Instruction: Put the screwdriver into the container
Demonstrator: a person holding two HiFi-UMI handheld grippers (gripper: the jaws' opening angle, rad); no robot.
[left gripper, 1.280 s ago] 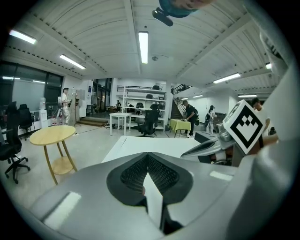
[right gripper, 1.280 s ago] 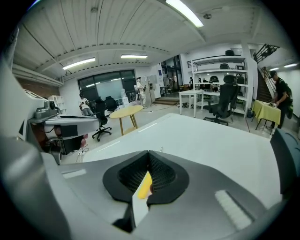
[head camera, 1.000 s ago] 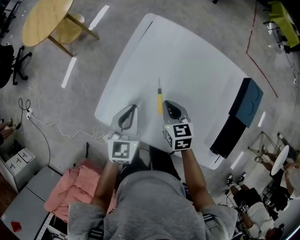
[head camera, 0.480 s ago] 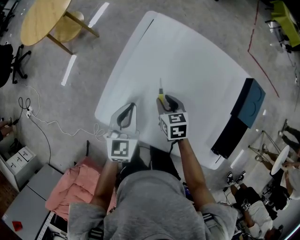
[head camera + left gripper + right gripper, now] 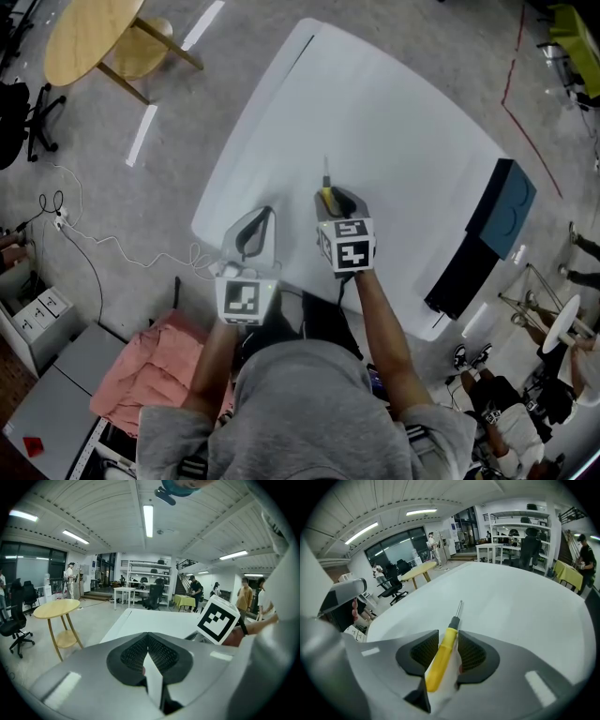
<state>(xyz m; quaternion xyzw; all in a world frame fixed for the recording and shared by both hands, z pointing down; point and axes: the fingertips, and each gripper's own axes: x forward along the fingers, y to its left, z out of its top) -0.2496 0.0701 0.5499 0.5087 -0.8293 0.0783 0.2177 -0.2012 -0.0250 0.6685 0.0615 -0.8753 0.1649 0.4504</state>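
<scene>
Right gripper [image 5: 447, 632] poised over yellow screwdriver [image 5: 440, 660], jaws just spread apart, not yet clamped; handle lengthwise between them, tip pointing away. Left gripper [image 5: 147, 637] closed, empty, alongside.

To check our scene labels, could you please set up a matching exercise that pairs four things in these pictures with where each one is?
Things:
1. yellow-handled screwdriver
2. dark blue box-shaped container
3. round wooden side table
4. pink cloth

Places:
A. grey floor, head view's lower left
B. white table, at its right edge
C. grey floor, head view's upper left
D. lying on the white table's open surface

Pairs: 1-D, 2-B, 3-C, 4-A
</scene>
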